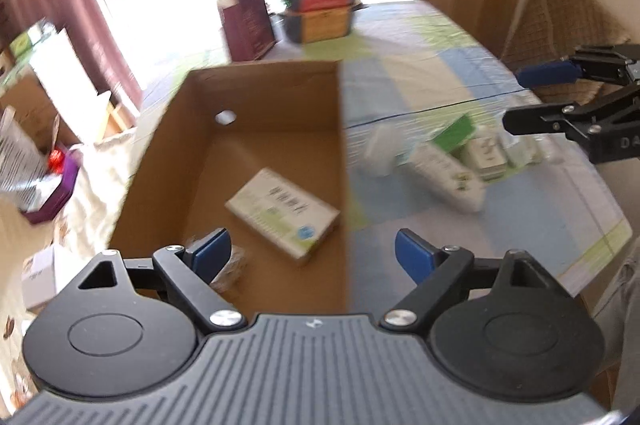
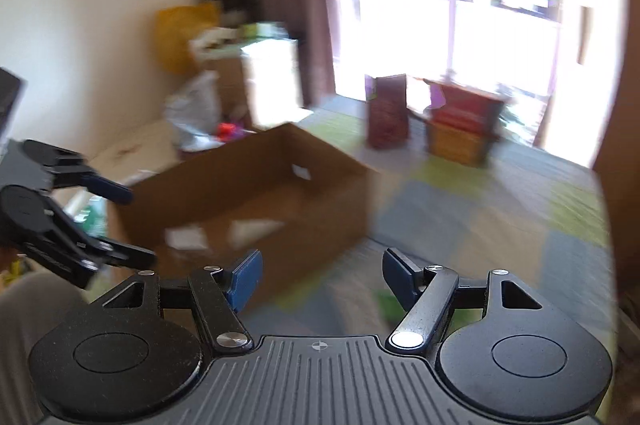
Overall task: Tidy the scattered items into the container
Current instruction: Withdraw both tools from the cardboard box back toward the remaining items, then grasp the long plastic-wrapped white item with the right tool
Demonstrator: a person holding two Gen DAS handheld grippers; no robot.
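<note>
Where the checked cloth (image 1: pixel 420 65) lies flat: one corrugated cardboard box (image 1: pixel 256 129), rectangular, open-topped, holding a white-green carton (image 1: pixel 284 213). Blurred cartons (image 1: pixel 460 153) scattered on the cloth beside it. Left gripper (image 1: pixel 312 253) and right gripper (image 2: pixel 320 275): blue pads wide apart, empty.

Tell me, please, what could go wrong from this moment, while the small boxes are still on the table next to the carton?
1. The remaining small boxes lie tightly clustered, some leaning on each other. Gripping one may knock others about.
2. Both views are motion-blurred, so a hurried grasp could miss.
3. The cardboard carton already holds a white box and a wrapped item. Items dropped from high may bounce off them. The left tool and right tool are both open and empty.
</note>
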